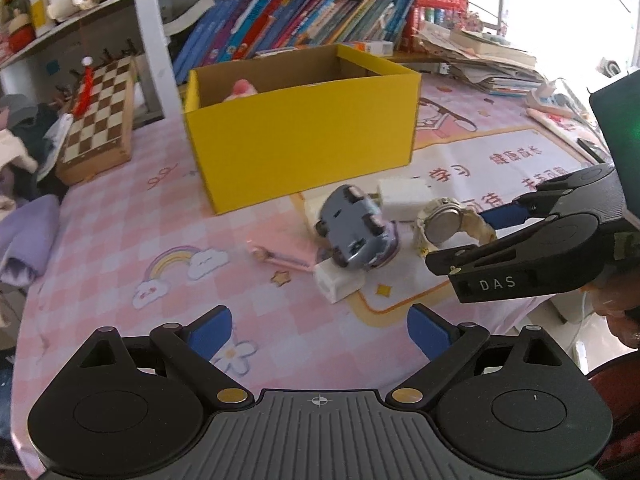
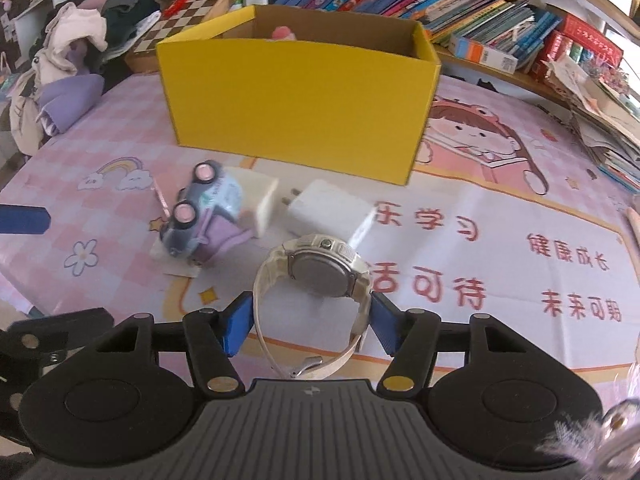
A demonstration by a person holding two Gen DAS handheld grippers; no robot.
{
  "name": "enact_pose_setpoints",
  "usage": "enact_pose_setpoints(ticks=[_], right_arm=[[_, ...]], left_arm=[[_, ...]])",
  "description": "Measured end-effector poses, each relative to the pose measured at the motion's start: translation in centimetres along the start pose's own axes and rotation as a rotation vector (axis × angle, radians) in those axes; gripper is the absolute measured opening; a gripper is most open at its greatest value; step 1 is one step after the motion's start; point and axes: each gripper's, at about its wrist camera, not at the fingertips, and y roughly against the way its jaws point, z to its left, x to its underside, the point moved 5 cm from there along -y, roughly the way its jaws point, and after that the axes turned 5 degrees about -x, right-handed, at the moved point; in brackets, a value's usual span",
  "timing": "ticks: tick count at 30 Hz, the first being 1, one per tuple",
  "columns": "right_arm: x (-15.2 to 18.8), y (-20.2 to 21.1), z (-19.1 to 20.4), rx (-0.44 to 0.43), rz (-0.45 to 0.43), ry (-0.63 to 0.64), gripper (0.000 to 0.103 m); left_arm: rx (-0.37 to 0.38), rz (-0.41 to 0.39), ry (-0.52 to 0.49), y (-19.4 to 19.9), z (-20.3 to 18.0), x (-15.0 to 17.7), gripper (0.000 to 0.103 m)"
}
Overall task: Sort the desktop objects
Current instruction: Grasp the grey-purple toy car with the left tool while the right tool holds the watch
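Jaws of the right gripper point(image 2: 312, 322) pinch the watch point(image 2: 320, 276) by its strap, low over the desk point(image 2: 500, 216) before the yellow box point(image 2: 296, 100); left gripper point(image 1: 319, 330) gapes empty. Thin strap could slip free.

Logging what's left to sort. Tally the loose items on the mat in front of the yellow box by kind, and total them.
Toy car: 1
Watch: 1, strap between the right gripper's pads
White chargers or adapters: 3
Pink pencil: 1
Total: 6
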Motion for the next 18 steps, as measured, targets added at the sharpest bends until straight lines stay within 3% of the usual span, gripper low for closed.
enact_pose_setpoints(ticks=[4,18], right_arm=[[-0.1,0.4,-0.9,0.005,-0.006,0.001,0.059],[-1.1,1.0,-3.2,0.006,-0.025,0.023,0.059]], left_arm=[[0.008,-0.02,-0.026,-0.6,-0.9,-0.8,0.095],[0.0,-0.034,-0.06,-3.6,-2.5,-3.2,0.08]])
